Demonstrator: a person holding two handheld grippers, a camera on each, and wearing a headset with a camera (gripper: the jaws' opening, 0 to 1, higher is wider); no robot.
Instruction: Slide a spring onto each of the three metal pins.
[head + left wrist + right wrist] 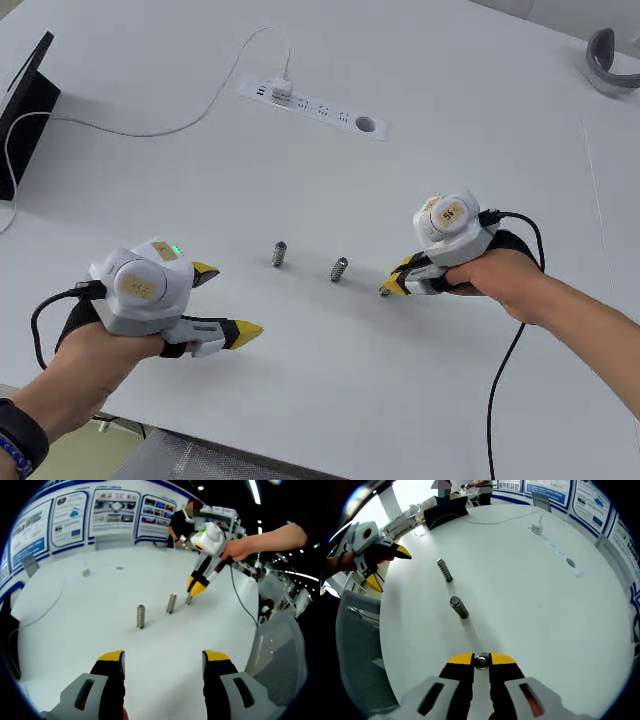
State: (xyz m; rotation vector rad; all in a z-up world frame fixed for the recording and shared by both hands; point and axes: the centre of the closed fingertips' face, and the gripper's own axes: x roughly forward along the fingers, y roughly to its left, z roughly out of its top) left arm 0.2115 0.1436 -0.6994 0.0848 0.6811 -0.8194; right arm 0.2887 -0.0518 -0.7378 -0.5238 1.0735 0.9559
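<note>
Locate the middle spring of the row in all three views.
Head view: middle spring near centre, just left of the right gripper.
Left gripper view: middle spring just above centre, left of the right gripper.
Right gripper view: middle spring left of centre, above the jaws.
Shared landmark: the right gripper, shut on the third pin.

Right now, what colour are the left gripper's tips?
Yellow tips on the left gripper, clearest in the left gripper view.
</note>
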